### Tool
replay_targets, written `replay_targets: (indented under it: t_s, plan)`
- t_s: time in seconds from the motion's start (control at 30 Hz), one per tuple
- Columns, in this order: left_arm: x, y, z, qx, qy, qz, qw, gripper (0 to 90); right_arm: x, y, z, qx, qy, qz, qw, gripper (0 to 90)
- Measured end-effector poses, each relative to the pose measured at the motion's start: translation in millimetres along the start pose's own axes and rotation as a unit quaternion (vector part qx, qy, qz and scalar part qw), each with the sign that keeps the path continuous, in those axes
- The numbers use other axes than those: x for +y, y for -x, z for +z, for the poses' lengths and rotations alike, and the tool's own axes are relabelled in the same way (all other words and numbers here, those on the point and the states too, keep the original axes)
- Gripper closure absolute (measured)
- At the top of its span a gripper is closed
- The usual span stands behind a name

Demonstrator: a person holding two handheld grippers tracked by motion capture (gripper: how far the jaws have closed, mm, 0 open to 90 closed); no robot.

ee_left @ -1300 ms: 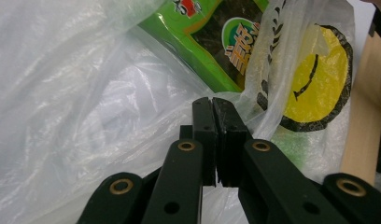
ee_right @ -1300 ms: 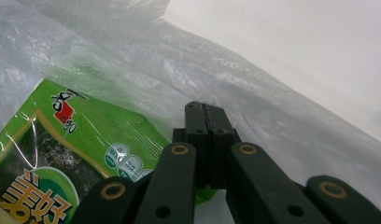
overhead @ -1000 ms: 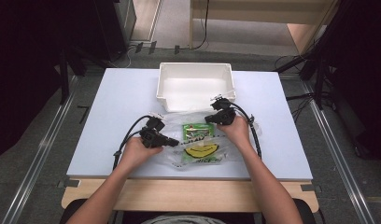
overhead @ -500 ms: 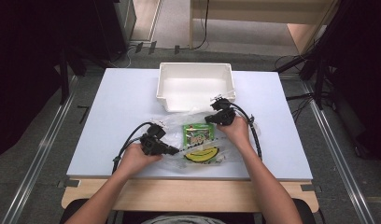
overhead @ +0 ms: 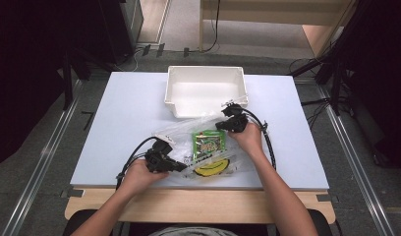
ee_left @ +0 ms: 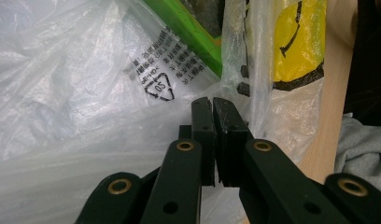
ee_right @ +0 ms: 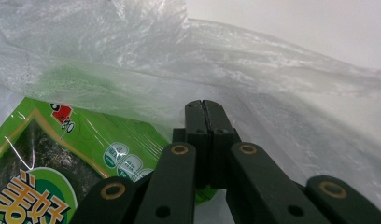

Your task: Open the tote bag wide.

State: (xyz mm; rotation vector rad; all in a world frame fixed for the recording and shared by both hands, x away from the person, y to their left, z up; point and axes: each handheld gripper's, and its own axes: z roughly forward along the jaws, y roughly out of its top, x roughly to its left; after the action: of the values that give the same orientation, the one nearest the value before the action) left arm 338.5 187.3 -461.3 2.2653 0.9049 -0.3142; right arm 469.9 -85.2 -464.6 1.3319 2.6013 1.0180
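Both grippers clenched on 1 clear plastic bag (overhead: 208, 147) near desk's front edge: left gripper (overhead: 181, 167) pinches its near-left part, right gripper (overhead: 219, 127) its far-right part. Inside: 1 green snack pack (overhead: 207, 143), 1 yellow item (overhead: 212, 169). 1 white bin (overhead: 206, 91) at the far edge.

Clear plastic bag (overhead: 188, 147) lies flat and crumpled on the table, near the front edge, just before the white bin. Printed recycling mark and yellow smiley patch (overhead: 211, 168) on it. Green snack packet (overhead: 208, 143) lies inside, face up.
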Motion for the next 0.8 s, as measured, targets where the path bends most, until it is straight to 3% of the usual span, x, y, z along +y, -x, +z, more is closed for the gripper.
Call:
replay_targets:
  t_s: [0.8]
  plan:
    - [-32.2,27.6,0.4,-0.021,-0.017,0.010,0.9996,88.9,-0.2,-0.3,0.5,-0.001,0.003,0.003,1.0000,90.0]
